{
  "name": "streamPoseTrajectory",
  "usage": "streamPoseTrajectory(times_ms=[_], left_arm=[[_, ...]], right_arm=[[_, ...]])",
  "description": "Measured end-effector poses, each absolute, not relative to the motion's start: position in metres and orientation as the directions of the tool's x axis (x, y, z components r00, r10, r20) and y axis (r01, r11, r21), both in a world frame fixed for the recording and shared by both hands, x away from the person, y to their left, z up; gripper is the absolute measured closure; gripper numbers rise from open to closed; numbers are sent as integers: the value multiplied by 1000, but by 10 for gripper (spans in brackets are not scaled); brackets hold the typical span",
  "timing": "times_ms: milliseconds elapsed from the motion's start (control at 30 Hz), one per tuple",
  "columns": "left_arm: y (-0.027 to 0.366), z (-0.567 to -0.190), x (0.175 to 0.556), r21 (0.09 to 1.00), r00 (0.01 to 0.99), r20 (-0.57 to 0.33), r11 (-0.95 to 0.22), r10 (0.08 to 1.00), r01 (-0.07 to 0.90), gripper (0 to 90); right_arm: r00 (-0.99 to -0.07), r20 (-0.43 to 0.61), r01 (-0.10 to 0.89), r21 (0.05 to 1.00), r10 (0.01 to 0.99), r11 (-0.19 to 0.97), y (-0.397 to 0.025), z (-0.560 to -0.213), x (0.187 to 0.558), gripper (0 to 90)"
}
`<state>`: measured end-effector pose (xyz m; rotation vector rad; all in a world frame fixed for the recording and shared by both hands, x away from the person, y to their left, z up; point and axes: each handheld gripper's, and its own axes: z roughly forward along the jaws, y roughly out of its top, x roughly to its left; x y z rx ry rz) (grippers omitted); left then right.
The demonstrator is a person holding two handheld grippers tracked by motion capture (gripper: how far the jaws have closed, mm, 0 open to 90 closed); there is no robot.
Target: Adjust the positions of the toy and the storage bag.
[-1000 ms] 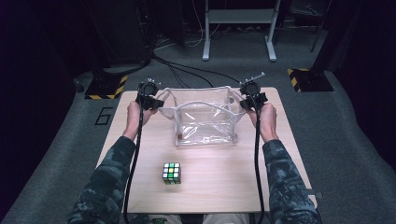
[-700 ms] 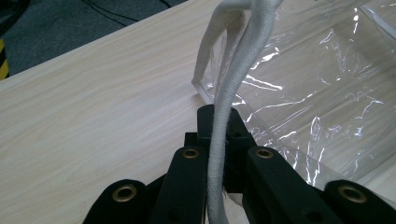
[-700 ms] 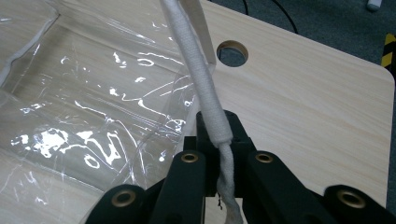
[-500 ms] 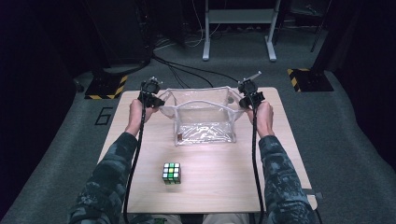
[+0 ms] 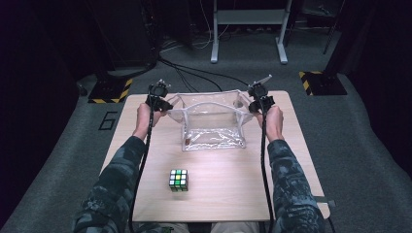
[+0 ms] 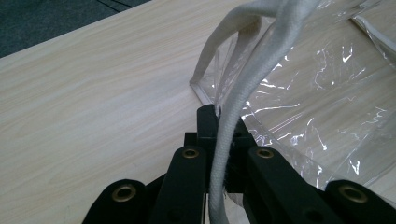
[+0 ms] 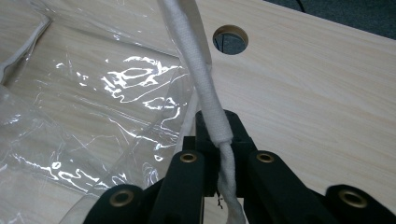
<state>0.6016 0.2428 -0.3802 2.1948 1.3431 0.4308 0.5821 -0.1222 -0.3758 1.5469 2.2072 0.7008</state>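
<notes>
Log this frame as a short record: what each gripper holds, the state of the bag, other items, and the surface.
left gripper: shut on a white handle of the clear bag
right gripper: shut on the other white handle
clear bag: on the table, mouth pulled open between the two grippers; contents cannot be told
puzzle cube: near the person's edge, apart from the bag, untouched
table: light wood, with a round hole near the right gripper

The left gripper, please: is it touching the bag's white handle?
Touching: the left gripper view shows the left gripper shut on the white handle.
</notes>
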Motion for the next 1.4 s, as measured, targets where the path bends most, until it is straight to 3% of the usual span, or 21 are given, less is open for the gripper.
streamPoseTrajectory(times_ms=[133,233,267,367,433,567,767,1400], left_arm=[[238,-379,600,587,457,12,-376,889,717,871],[235,-379,599,588,444,23,-371,896,719,738],[234,-379,599,589,431,21,-360,902,724,738],[233,-376,599,599,411,10,-335,911,727,530],[234,-374,598,613,395,-8,-308,919,727,430],[234,-370,595,630,407,-28,-300,913,716,285],[237,-364,590,636,423,-64,-290,904,715,151],[267,-348,535,696,483,-66,-306,873,649,71]], right_arm=[[-348,-1,762,583,938,283,-121,-377,581,856],[-361,37,758,594,932,270,-122,-376,579,809],[-361,37,758,594,932,270,-122,-376,579,809],[-366,45,756,597,930,268,-121,-376,578,740],[-365,42,753,600,930,269,-119,-375,577,637],[-370,54,739,622,928,258,-118,-370,573,337],[-367,65,724,646,928,241,-121,-360,562,149],[-455,36,630,719,890,293,-126,-341,504,53]])
